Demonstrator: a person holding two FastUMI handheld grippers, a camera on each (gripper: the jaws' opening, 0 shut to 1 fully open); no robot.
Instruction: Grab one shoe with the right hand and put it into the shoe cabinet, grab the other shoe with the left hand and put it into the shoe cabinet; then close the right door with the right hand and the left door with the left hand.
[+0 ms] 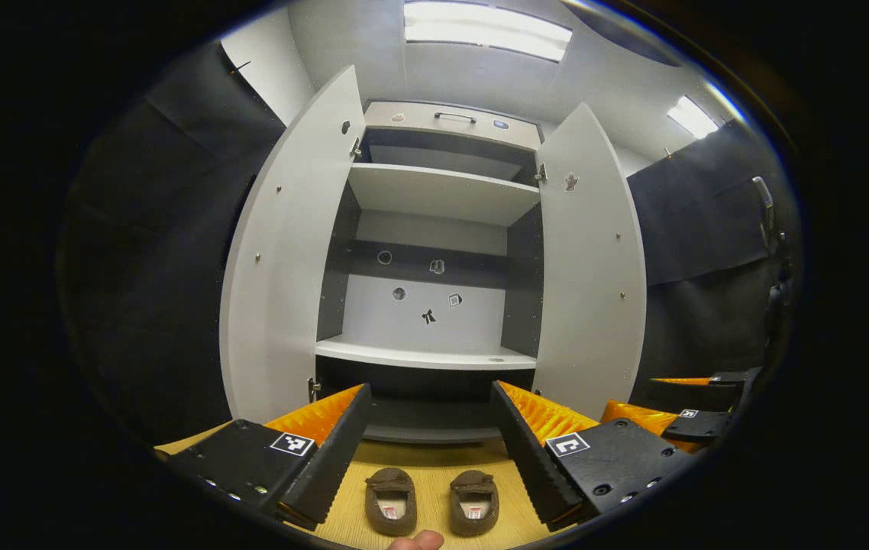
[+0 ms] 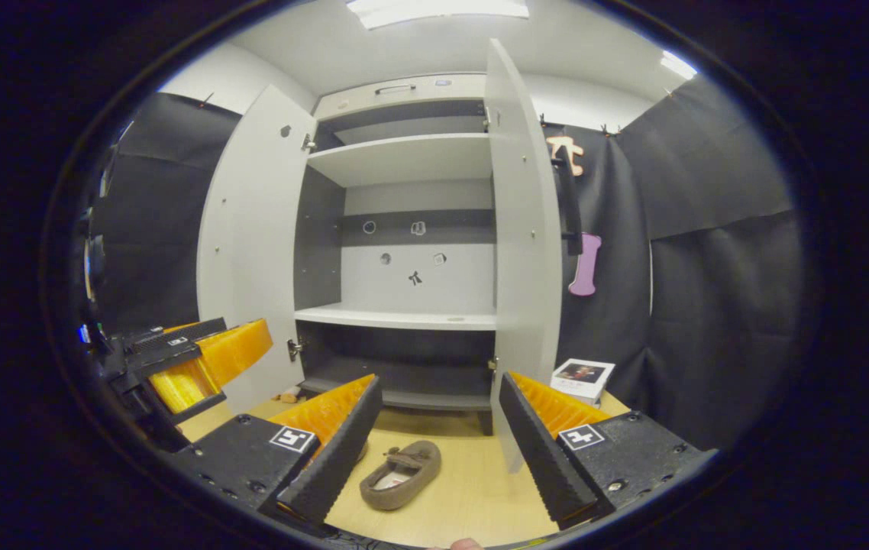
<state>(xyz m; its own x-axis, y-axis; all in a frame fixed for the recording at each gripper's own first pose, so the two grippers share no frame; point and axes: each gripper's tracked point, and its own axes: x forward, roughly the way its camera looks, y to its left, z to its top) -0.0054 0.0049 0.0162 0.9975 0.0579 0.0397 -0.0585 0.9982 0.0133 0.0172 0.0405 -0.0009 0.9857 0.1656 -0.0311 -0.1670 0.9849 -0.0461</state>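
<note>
Firstly, left gripper view: left gripper (image 1: 428, 451), fingers spread wide, nothing between them. Two brown shoes (image 1: 391, 500) (image 1: 473, 501) lie side by side on the wooden floor (image 1: 431, 466), just before the shoe cabinet (image 1: 434, 305). Left door (image 1: 282, 252) and right door (image 1: 591, 267) stand open, shelves bare.

Right gripper view: right gripper (image 2: 438, 451), fingers spread, above one shoe (image 2: 400, 473). Right door's edge (image 2: 497, 229) faces the camera; small box (image 2: 583, 378) beyond it.

The left gripper view looks from low over the floor (image 1: 434, 466) straight into the open shoe cabinet (image 1: 434, 252), with its own left claw (image 1: 431, 458) at the bottom. The right gripper view faces the same cabinet (image 2: 404, 229) from farther right, at an angle, behind the right claw (image 2: 438, 451). Both views share the cabinet's shelves, doors and the floor in front.
</note>
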